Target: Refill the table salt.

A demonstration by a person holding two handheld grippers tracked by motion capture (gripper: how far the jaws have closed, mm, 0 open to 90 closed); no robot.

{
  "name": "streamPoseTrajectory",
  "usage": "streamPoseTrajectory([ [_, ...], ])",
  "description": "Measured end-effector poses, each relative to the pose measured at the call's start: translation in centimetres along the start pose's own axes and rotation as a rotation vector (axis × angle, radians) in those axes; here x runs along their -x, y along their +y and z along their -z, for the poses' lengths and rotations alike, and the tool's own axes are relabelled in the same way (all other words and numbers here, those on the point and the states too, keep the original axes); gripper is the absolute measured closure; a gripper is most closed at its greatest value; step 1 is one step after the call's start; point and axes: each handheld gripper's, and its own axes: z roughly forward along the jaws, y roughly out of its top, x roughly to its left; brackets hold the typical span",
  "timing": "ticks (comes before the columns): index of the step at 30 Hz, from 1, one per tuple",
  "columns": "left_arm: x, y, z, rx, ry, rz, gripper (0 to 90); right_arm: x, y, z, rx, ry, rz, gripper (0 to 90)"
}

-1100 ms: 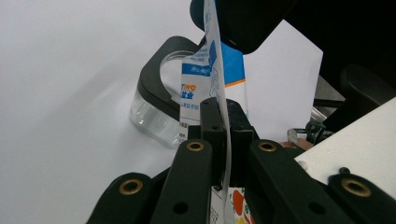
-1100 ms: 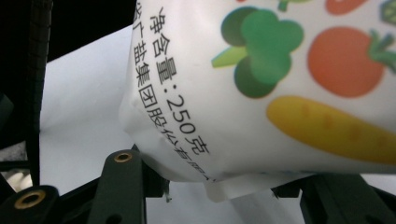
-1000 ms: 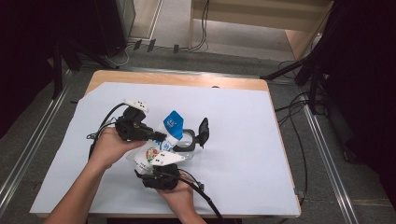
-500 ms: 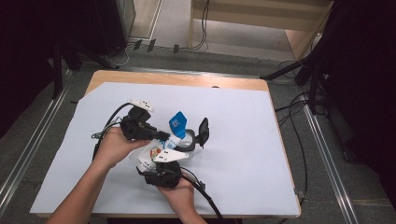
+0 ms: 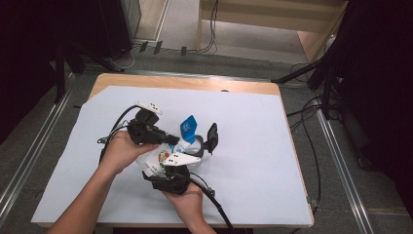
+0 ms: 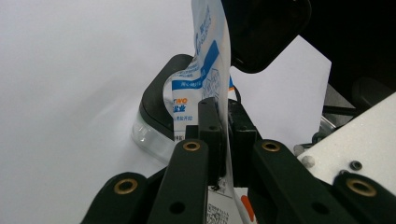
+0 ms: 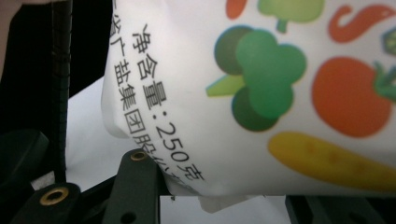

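**A:** Where have you got the bag right now?

**B:** Your salt bag (image 5: 168,155) is held up off the white sheet (image 5: 253,146) on the tabletop (image 5: 195,83), between your two hands, near the front middle of the sheet. Your left gripper (image 6: 223,135) has its fingers (image 6: 208,128) clamped tight on the thin blue-and-white top edge of the bag, which stands upright between them in the left gripper view.

**A:** And the right one?

**B:** Your right gripper (image 5: 168,179) sits under the bag's lower end (the part printed with vegetables), its fingers set either side of the bulging pouch. They have just been closing in on it, with the bag between them, and in the right gripper view the pouch fills the gap and bulges over the left finger (image 7: 135,186), so you are gripping it there too.

**A:** What's beyond the bag?

**B:** A clear container (image 6: 148,122) with a black top rests on the sheet just behind the bag, its black flip lid (image 5: 212,135) standing open to the right.
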Motion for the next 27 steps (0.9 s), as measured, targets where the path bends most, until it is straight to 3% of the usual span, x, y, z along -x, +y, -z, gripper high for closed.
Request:
streamPoseTrajectory([
  [5,0.08,0.13,0.02,-0.011,0.017,-0.007,89.4,-0.05,0.13,-0.12,-0.003,0.015,-0.013,59.9],
  [10,0.14,0.20,0.05,-0.017,0.000,-0.006,89.7,-0.25,0.26,-0.23,-0.016,0.029,0.003,54.8],
  [16,0.35,0.37,-0.15,-0.020,0.006,-0.005,89.4,-0.10,0.31,-0.33,-0.002,0.001,-0.016,60.3],
  [24,0.37,0.41,0.12,-0.023,-0.043,-0.006,81.8,0.06,0.44,0.32,0.035,0.004,-0.059,62.4],
  [27,0.51,0.35,0.30,-0.028,-0.021,-0.016,84.3,0.02,0.44,0.35,0.034,-0.002,-0.051,62.4],
])
